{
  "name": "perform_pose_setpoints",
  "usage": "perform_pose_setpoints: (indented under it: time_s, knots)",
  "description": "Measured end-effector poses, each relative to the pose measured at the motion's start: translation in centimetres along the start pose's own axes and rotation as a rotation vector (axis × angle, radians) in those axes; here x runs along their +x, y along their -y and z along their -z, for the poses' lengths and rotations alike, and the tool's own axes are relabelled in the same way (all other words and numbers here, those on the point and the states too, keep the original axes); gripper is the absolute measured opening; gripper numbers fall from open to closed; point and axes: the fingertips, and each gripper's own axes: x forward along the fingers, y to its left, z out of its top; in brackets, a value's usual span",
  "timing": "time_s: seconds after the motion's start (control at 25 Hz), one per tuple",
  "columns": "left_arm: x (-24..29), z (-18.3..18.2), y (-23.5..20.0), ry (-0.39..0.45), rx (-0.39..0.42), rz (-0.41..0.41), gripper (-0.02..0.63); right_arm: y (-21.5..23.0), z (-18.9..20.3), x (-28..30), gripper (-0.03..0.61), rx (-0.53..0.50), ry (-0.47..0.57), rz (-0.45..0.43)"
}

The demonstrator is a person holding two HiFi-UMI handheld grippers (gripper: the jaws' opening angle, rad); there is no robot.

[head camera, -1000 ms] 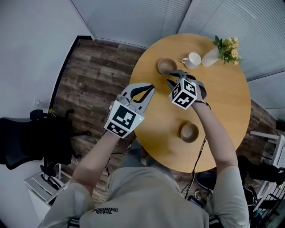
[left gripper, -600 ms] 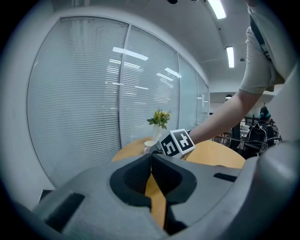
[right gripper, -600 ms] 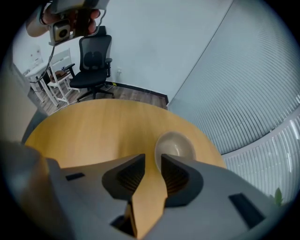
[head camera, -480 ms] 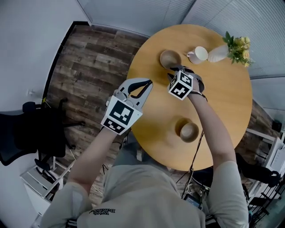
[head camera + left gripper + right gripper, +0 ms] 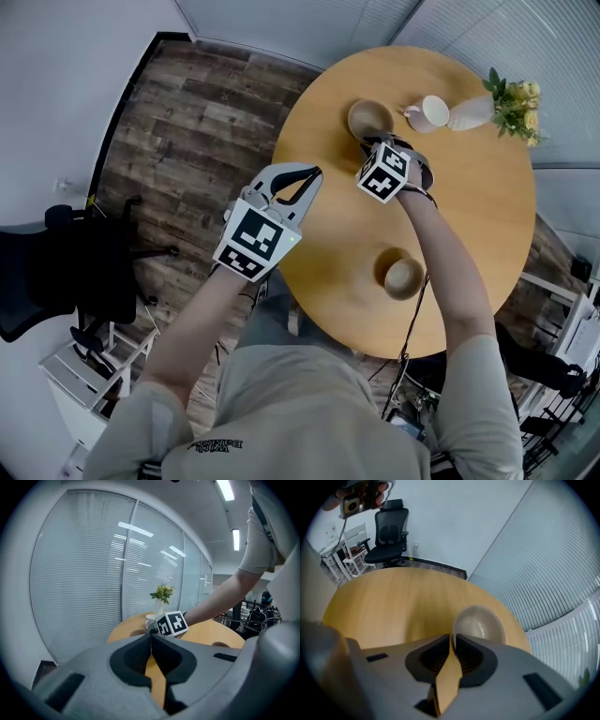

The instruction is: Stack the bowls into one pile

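Two tan bowls sit on the round wooden table [image 5: 469, 206]. The far bowl [image 5: 370, 118] [image 5: 479, 623] is just beyond my right gripper [image 5: 382, 142] [image 5: 453, 638], whose jaws are shut and empty, tips close to the bowl's near rim. The near bowl [image 5: 404, 277] lies by the table's front edge, under my right forearm. My left gripper [image 5: 316, 172] [image 5: 151, 637] hovers at the table's left edge, shut with nothing in it. In the left gripper view, the right gripper's marker cube [image 5: 171, 623] shows ahead.
A white cup [image 5: 432, 112] and a white vase of yellow flowers [image 5: 506, 98] stand right of the far bowl. A black office chair [image 5: 56, 272] [image 5: 391, 527] and a white rack [image 5: 94, 375] stand on the wood floor to the left.
My right gripper has moved away from me, closing in on the far bowl. The left gripper has stayed about where it was.
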Motion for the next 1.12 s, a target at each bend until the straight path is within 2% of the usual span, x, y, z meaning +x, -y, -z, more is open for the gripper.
perform_pose_setpoints:
  time_s: [0.28, 0.6, 0.72, 1.12]
  knots:
    - [-0.1, 0.2, 0.3, -0.009, 0.006, 0.005, 0.021, 0.3, 0.0, -1.0, 0.038, -0.008, 0.002, 0.019]
    - [-0.3, -1.4, 1.1, 0.003, 0.038, 0.015, 0.021, 0.7, 0.1, -6.4, 0.038, -0.009, 0.042, 0.066]
    - [-0.3, -2.7, 1.5, 0.021, 0.048, 0.018, 0.021, 1.2, 0.5, -9.2, 0.038, 0.014, 0.066, 0.08]
    - [0.1, -8.5, 3.7, 0.09, 0.125, 0.047, 0.021, 2.7, 2.5, -19.3, 0.038, 0.053, 0.121, 0.221]
